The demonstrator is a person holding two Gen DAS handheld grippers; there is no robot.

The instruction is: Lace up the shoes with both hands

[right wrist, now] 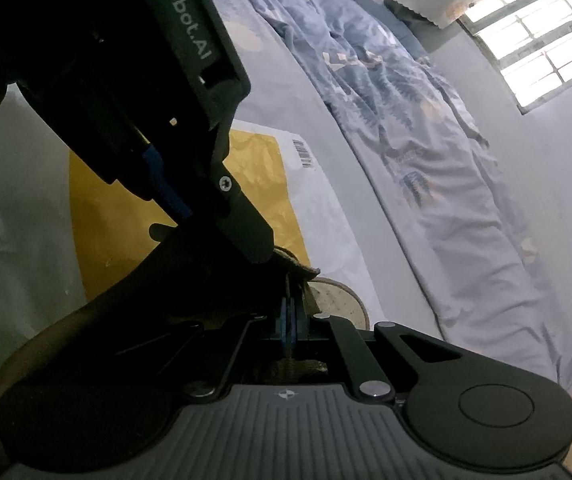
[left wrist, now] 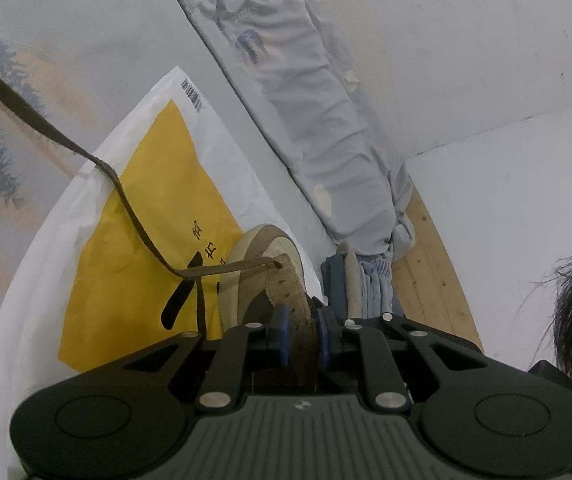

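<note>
The left tongs (left wrist: 301, 330) are gripping the tan shoe (left wrist: 274, 276) by its eyelet flap above a yellow-and-white bag (left wrist: 126, 216) on the bed. A brown lace (left wrist: 134, 216) is trailing from the shoe's front eyelet. The right tongs (right wrist: 287, 320) are sitting clenched beside the shoe; whether they pinch anything I cannot tell.

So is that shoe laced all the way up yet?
No. The shoe shows bare eyelets, and the brown lace runs through only one near the toe, then trails away loose.
</note>
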